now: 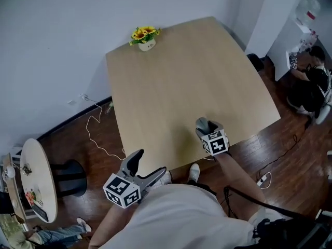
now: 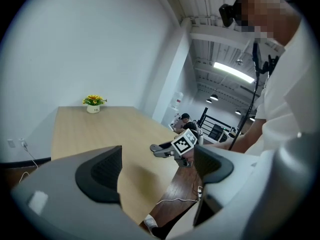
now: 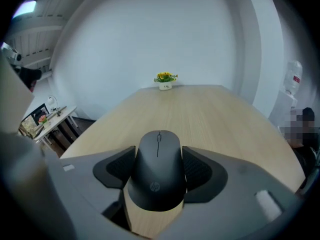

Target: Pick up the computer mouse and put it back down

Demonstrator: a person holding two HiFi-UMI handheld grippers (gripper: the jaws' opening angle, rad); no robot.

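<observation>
A black computer mouse [image 3: 157, 171] sits between the dark pads of my right gripper [image 3: 159, 159], which is shut on its sides, buttons pointing away from me. In the head view the right gripper [image 1: 206, 124] is over the near edge of the wooden table [image 1: 181, 77], and its body hides the mouse. Seen from the left gripper view, the right gripper [image 2: 159, 149] hangs a little above the tabletop. My left gripper [image 1: 149, 165] is off the table's near left corner, open, with nothing between its fingers [image 2: 102, 171].
A small pot of yellow flowers [image 1: 146, 38] stands at the table's far edge. On the floor are a white cable [image 1: 96, 134] to the left and a power strip [image 1: 263, 179] to the right. A round side table [image 1: 36, 175] is far left; a seated person [image 1: 311, 82] far right.
</observation>
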